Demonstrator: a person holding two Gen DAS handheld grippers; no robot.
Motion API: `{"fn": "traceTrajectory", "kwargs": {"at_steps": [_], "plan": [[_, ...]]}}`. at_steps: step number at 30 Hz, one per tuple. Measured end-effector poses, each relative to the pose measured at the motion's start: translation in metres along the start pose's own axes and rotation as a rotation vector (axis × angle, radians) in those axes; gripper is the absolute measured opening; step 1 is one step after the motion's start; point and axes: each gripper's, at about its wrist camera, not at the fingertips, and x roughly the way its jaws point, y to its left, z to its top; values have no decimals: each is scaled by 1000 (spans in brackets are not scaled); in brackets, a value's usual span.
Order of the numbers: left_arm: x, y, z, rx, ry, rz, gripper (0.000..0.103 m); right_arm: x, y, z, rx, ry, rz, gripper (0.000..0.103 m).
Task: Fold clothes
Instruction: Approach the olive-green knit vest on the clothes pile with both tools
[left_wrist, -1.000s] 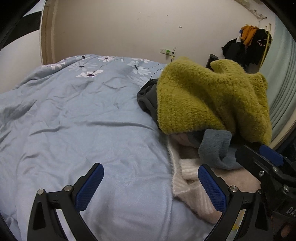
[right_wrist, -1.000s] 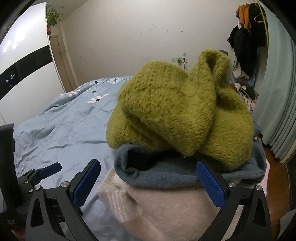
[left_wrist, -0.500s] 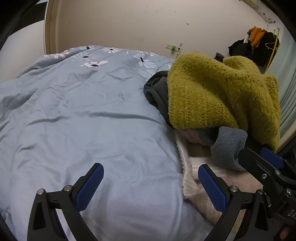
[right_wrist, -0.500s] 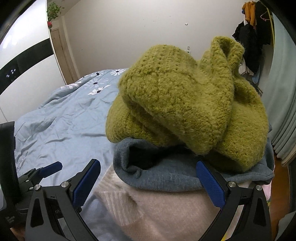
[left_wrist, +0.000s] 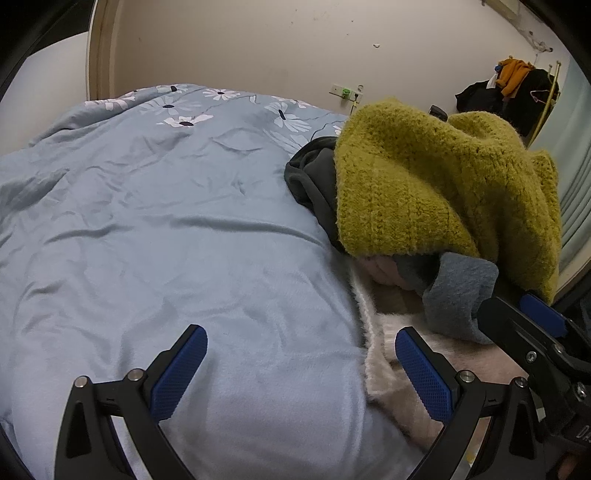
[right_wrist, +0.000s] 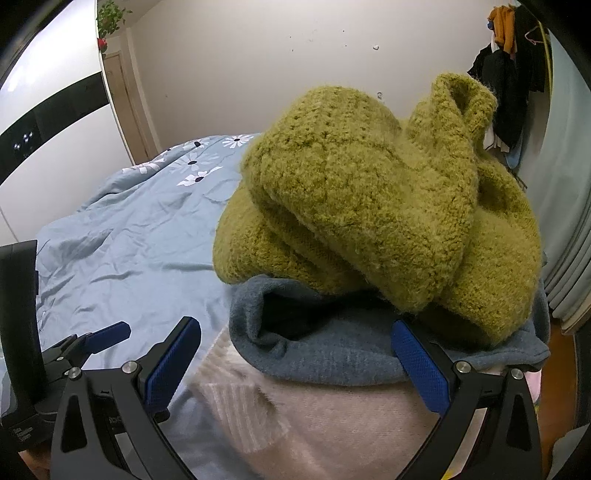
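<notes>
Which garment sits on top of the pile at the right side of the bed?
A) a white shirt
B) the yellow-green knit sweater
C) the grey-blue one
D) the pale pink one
B: the yellow-green sweater lies over the grey-blue garment, which rests on the pink one.

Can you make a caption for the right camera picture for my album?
Open right gripper faces a pile: green sweater on a gray top on a pink sweater.

The left gripper (left_wrist: 301, 363) hangs with jaws spread wide above a blue duvet (left_wrist: 147, 240), holding nothing. To the right of the duvet's bare stretch lies a pile: a green sweater (left_wrist: 436, 184) on top, a grey garment (left_wrist: 461, 291) beneath it, a pale pink knit (left_wrist: 391, 354) at the bottom. The right gripper (left_wrist: 535, 332) shows beside the pile.
</notes>
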Motion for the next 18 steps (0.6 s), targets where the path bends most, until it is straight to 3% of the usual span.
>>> {"fn": "traceTrajectory", "kwargs": {"at_steps": [18], "plan": [[-5, 1, -2, 0, -11, -44, 103, 2, 2, -1, -1, -33, -14, 103]]}}
